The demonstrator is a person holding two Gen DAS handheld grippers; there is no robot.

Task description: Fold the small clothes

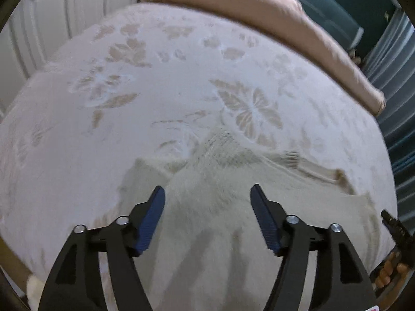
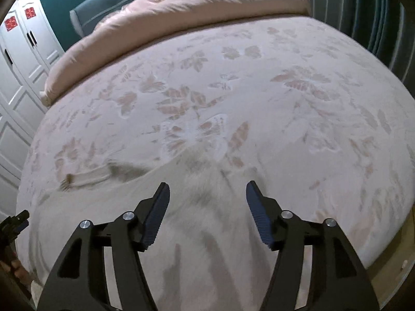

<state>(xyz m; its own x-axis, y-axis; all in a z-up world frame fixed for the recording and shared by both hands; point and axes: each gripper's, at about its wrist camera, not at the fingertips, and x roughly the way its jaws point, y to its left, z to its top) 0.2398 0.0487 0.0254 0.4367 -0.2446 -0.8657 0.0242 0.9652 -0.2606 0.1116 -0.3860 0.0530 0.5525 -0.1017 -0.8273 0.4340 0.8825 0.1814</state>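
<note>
A cream knitted garment (image 1: pixel 220 181) lies spread on the pale floral bedspread (image 1: pixel 155 83) near the bed's front edge. My left gripper (image 1: pixel 207 194) is open and empty above it, blue pads wide apart. In the right wrist view the same garment (image 2: pixel 202 207) lies below my right gripper (image 2: pixel 207 191), which is also open and empty. One ribbed sleeve cuff (image 2: pixel 85 176) stretches out to the left. The other gripper shows at the edge of each view, at the right in the left wrist view (image 1: pixel 396 230) and at the left in the right wrist view (image 2: pixel 13 225).
A rolled pink duvet (image 1: pixel 285 18) lies along the far side of the bed, also in the right wrist view (image 2: pixel 181 7). A teal headboard (image 2: pixel 116 7) stands behind it. White wardrobe doors (image 2: pixel 23 51) stand at the left. Striped curtains (image 1: pixel 399 103) hang at the right.
</note>
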